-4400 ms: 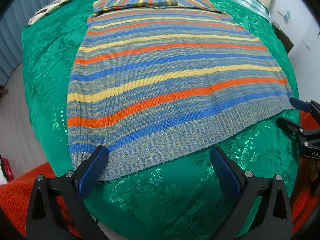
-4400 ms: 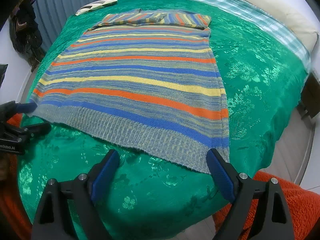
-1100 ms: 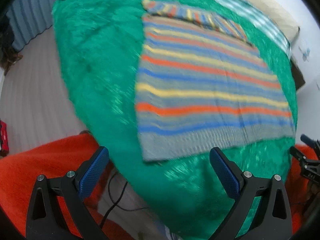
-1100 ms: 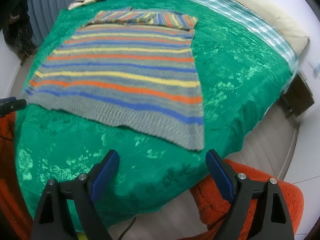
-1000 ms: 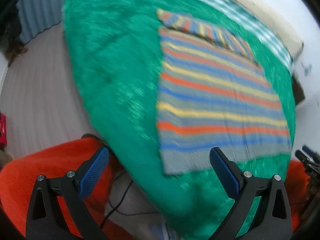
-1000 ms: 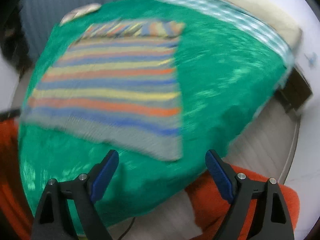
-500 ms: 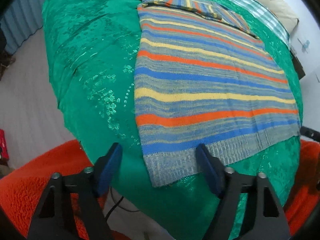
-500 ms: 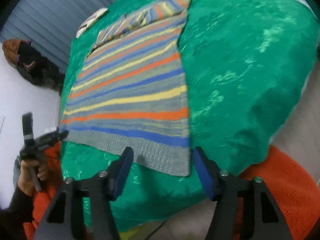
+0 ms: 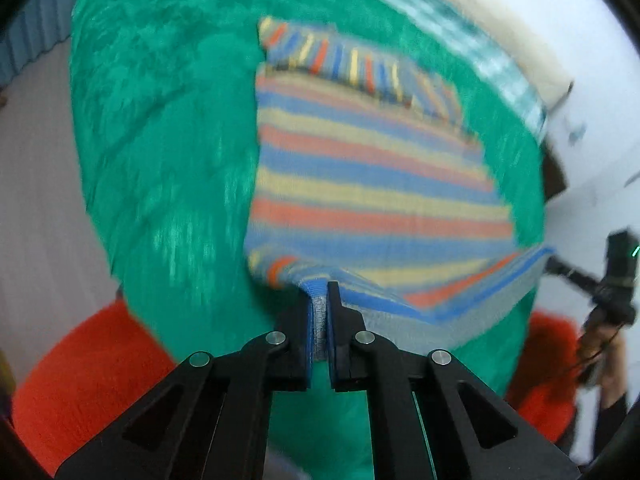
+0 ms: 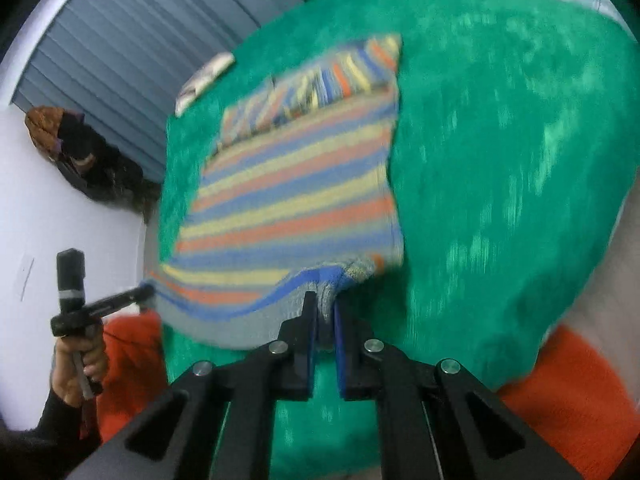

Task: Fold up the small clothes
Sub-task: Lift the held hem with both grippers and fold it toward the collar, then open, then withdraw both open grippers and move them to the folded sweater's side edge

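Left wrist view: the striped knitted sweater (image 9: 360,168) is spread on the green patterned bedspread (image 9: 160,140), its grey ribbed hem lifted at both near corners. The left gripper (image 9: 319,292), jaws just closed, is clamped on one hem corner. The right gripper (image 10: 326,304) likewise pinches the other corner, apparently; blur limits certainty.

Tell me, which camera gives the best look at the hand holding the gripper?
The right wrist view. It shows the left hand wrapped around the handle of the left gripper, whose tip meets the sweater's corner. The left wrist view shows only a blurred bit of the right hand at the frame's edge.
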The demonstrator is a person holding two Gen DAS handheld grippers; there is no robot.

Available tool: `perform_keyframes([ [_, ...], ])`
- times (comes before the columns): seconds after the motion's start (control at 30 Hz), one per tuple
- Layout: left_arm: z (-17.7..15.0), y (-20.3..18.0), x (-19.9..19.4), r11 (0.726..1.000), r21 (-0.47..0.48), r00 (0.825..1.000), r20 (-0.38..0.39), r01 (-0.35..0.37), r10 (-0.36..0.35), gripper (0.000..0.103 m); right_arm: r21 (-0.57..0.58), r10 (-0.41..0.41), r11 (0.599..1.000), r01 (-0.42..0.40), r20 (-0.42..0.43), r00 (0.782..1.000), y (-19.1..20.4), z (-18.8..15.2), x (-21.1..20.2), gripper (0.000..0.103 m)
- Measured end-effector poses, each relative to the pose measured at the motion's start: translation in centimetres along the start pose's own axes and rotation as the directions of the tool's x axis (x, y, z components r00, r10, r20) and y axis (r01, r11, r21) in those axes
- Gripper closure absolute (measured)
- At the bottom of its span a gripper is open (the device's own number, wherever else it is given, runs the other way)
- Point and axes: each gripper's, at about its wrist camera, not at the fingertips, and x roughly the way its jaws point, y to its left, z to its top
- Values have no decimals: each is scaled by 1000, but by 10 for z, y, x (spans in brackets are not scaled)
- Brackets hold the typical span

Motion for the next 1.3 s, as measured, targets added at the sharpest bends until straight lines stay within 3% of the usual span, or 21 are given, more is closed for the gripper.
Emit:
perform_keyframes([
  [0.17,88,4,22,999,-35,996,84,41,-38,100,11,-26,1000,25,89,996,-3,71,23,96],
  [0.4,217,19,79,994,-102,991,136,31,-17,100,54,-43,998,35,151,988,-19,204,86,96],
  [0.5,254,27,98,991,-128,988,152,36,-16,100,58,-36,998,27,158,987,-27,248,108,96],
  [0.67,306,35,145,990,-141,994,112,-1,17,99,78,-40,997,28,147,988,-49,318,160,96],
  [0.77,330,48,174,980,-199,994,94,-29,49,92,98,-43,995,30,127,991,-67,340,192,96],
  [0.83,338,62,176,962,-267,988,118,-61,96,58,134,-65,990,44,156,986,-80,347,206,93],
  [0.87,343,72,172,947,-312,981,146,-75,125,51,155,-86,986,59,172,981,-87,349,210,89],
  [0.9,345,79,167,938,-337,974,170,-82,147,46,179,-111,981,78,184,977,-93,351,211,76],
  [0.93,344,84,161,932,-352,969,188,-85,159,46,195,-127,977,88,195,973,-97,353,210,71],
  [1.0,338,87,147,939,-335,963,217,-79,159,46,164,-153,979,118,218,964,-94,356,201,71],
  [1.13,298,54,119,984,-144,955,262,-106,141,46,5,-176,984,179,219,960,-68,347,181,71],
  [1.2,259,23,114,998,15,967,247,-69,63,46,-105,-145,980,169,201,969,-44,331,171,71],
  [1.27,214,-1,119,988,145,981,195,-51,22,46,-256,-86,959,119,137,987,-16,302,167,71],
  [1.3,193,-11,127,978,198,988,149,-63,33,48,-309,-66,946,93,97,993,-7,287,168,70],
])
